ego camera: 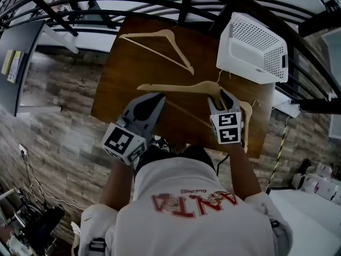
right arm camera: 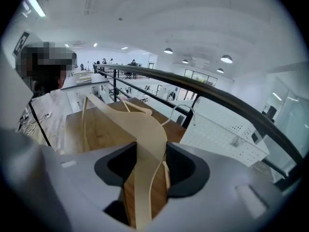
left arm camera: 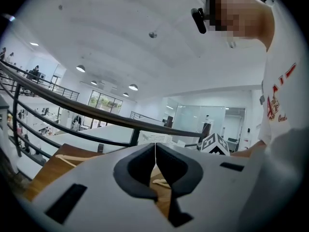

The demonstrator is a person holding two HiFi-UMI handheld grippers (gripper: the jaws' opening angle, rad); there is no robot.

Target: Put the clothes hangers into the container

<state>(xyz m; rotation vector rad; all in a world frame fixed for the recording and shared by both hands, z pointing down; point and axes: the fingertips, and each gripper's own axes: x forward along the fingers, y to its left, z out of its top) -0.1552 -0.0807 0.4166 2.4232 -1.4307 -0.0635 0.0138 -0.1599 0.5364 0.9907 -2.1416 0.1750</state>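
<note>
The left gripper [ego camera: 159,97] hovers over the worktop [ego camera: 114,89] with its jaws together on nothing. A spare hanger [ego camera: 160,41] lies at the back left. The held hanger [ego camera: 181,88] stretches leftward across the worktop from the right gripper [ego camera: 222,96], which is clamped near its hook. The container [ego camera: 256,47] sits just beyond and to the right, so the right hand looks nearer.

Perhaps three hangers [ego camera: 181,88], one container [ego camera: 250,47]
</note>
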